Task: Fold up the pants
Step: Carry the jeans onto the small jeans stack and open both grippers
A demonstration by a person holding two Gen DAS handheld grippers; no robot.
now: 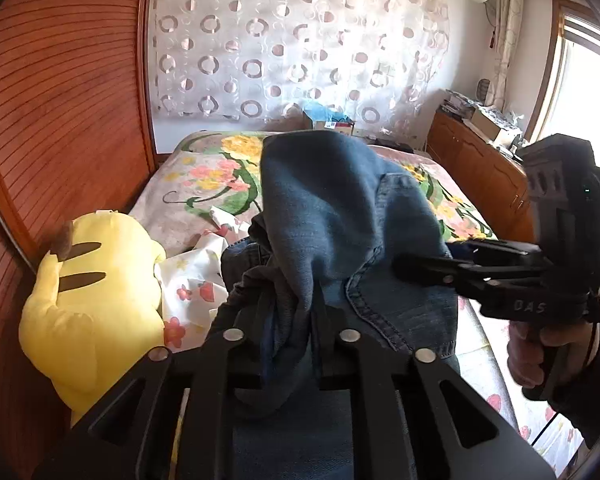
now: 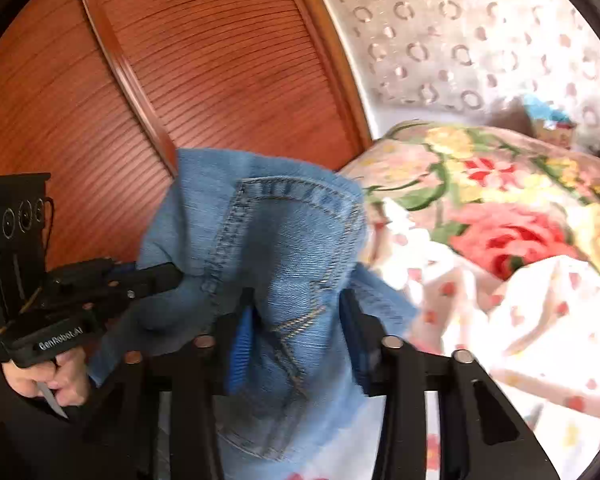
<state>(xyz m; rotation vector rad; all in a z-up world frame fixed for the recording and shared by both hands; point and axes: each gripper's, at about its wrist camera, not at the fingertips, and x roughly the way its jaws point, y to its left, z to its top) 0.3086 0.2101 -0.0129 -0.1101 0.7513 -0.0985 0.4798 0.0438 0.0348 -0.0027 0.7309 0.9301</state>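
— Where were the jeans [image 1: 340, 208]?
— Lifted above the near edge of the bed [image 1: 204, 184]. My left gripper [image 1: 290, 312] pinched bunched denim.
— And the right gripper [image 2: 296, 320]?
— Its jaws stood apart (cloth lay loosely between them), so no grip.

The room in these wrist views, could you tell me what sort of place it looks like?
Most likely a home bedroom: a bed under a floral blanket, a yellow plush toy on it, a wooden cabinet and a patterned curtain behind.

Pants [image 1: 332, 216] hang over the bed [image 1: 204, 184]; plush toy [image 1: 96, 300] lies left.
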